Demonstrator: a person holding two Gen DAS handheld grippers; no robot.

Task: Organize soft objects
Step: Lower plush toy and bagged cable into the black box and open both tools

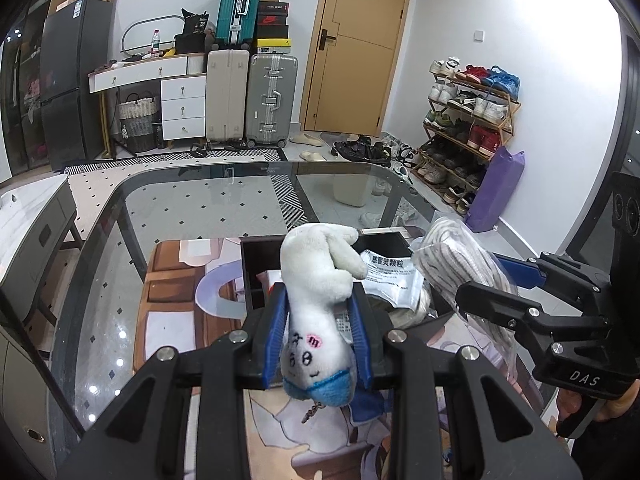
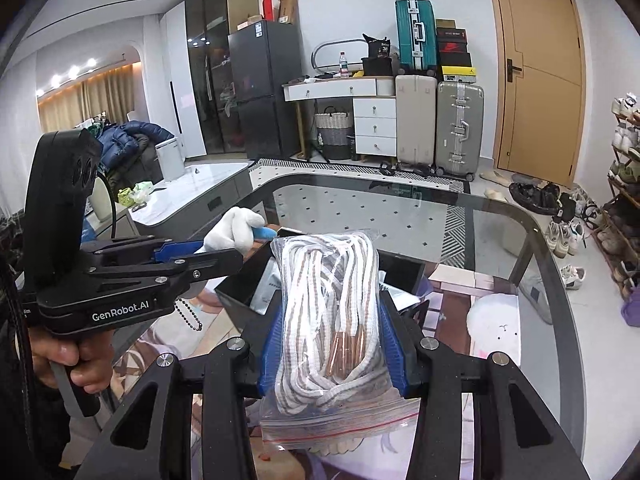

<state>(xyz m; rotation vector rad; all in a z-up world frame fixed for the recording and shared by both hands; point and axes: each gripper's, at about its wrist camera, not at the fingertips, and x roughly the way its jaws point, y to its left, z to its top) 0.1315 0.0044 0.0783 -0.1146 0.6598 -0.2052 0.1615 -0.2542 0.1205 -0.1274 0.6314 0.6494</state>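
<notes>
— What are you holding right now?

— My left gripper (image 1: pixel 318 324) is clamped on a white plush toy (image 1: pixel 320 280), its blue pads pressed against both sides of the body. The toy hangs face toward the camera, blue cap lowest, with a small bead chain dangling from it. My right gripper (image 2: pixel 330 344) is closed around a clear zip bag of white cord (image 2: pixel 332 320), the coils bulging up between the pads and the zip edge hanging below.

— Where are they, relative to the box?

— Both are lifted over a black box (image 1: pixel 256 264) that sits on a printed mat (image 1: pixel 176 312). Inside the box I can see a white paper packet (image 1: pixel 390 276) with printed text. The toy hangs over the box's left part, the bag to its right.

— And the surface?

— A glass table (image 1: pixel 192 208) with a dark rounded border; through it shows the pale floor with small black diamonds and a striped rug.

— The room behind?

— A tan door (image 1: pixel 356 40) in the far wall. Left of it, a beige and a silver suitcase (image 1: pixel 272 100) stand side by side, with a teal suitcase (image 1: pixel 239 8) and shoe boxes stacked above. Next come a white drawer unit (image 1: pixel 182 104), a woven basket (image 1: pixel 138 120) and a dark fridge (image 1: pixel 72 80). To the right, a shoe rack (image 1: pixel 468 120) full of sneakers, with a purple bag (image 1: pixel 496 188) leaning beside it.
</notes>
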